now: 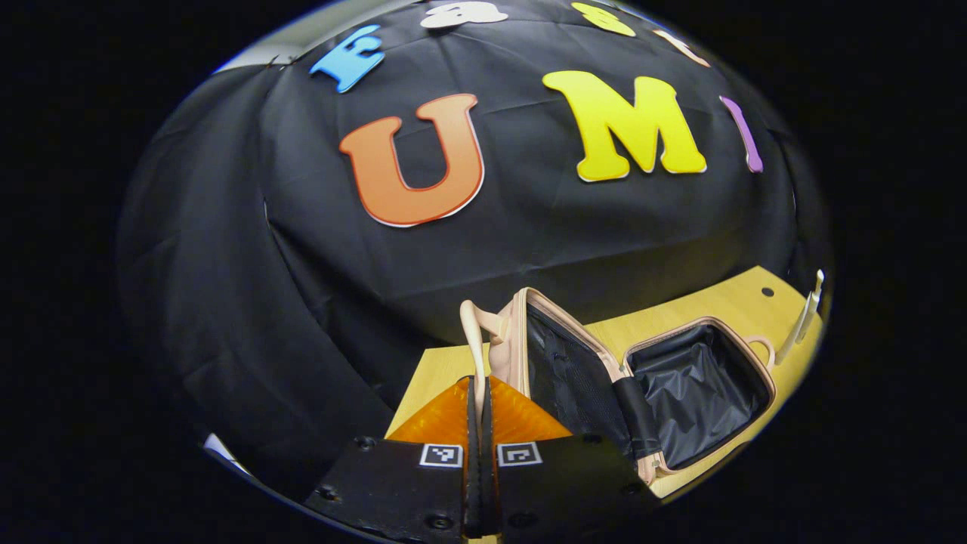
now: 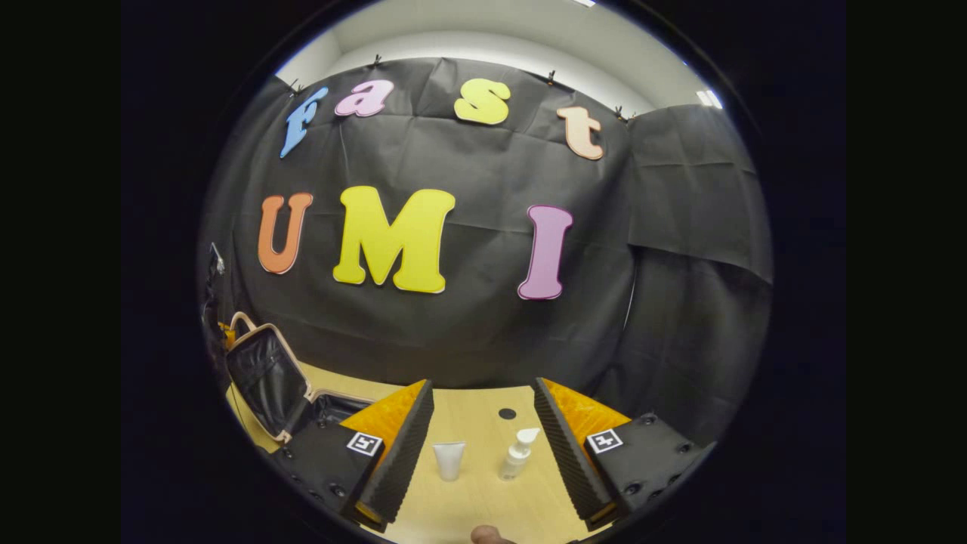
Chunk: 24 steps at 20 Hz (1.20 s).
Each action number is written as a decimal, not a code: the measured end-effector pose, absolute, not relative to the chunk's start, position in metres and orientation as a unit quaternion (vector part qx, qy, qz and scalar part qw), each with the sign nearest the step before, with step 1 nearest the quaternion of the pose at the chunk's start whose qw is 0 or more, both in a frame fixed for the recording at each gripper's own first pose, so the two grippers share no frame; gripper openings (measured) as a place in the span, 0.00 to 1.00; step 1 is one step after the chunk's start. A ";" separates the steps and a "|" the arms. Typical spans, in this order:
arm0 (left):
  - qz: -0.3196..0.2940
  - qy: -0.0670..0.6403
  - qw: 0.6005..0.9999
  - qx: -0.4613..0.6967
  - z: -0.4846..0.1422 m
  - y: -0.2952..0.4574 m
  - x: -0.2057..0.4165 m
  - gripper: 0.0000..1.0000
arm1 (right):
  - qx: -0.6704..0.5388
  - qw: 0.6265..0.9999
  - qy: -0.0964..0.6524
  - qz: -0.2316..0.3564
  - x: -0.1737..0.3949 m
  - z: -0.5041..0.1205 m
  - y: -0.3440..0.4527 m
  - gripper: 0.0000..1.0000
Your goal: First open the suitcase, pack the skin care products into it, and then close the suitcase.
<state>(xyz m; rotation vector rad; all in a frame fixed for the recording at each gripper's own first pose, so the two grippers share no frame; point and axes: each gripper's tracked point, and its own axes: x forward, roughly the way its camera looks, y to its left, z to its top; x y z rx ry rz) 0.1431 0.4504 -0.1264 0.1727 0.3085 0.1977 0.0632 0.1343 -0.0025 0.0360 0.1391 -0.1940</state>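
The pink suitcase (image 1: 521, 332) lies open on the wooden table (image 1: 680, 310), its lid standing upright with a dark mesh lining and its base (image 1: 699, 389) lined in black. My left gripper (image 1: 479, 381) is shut on the pink handle (image 1: 472, 325) at the lid's top edge. In the right gripper view the suitcase (image 2: 261, 374) stands at the far left. My right gripper (image 2: 482, 385) is open above the table. Ahead of it, between its fingers, stand a white tube (image 2: 449, 459) and a white pump bottle (image 2: 517, 455), both apart from the fingers.
A small dark round hole (image 2: 507, 414) marks the table (image 2: 476, 499) behind the two products. A white object (image 1: 804, 317) stands at the table's far right edge in the left gripper view. Black cloth walls close in behind the table.
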 end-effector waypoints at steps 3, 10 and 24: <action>0.087 0.159 0.983 0.008 -0.156 0.476 0.145 0.03 | 0.013 0.992 0.083 -0.098 0.063 -0.010 0.146 0.80; 0.093 0.225 0.959 -0.142 -0.252 0.510 0.134 0.06 | -0.003 0.990 0.105 -0.099 0.056 -0.024 0.167 0.79; 0.093 0.225 0.931 -0.271 -0.280 0.510 0.127 0.71 | -0.022 0.990 0.119 -0.068 0.046 -0.043 0.190 0.80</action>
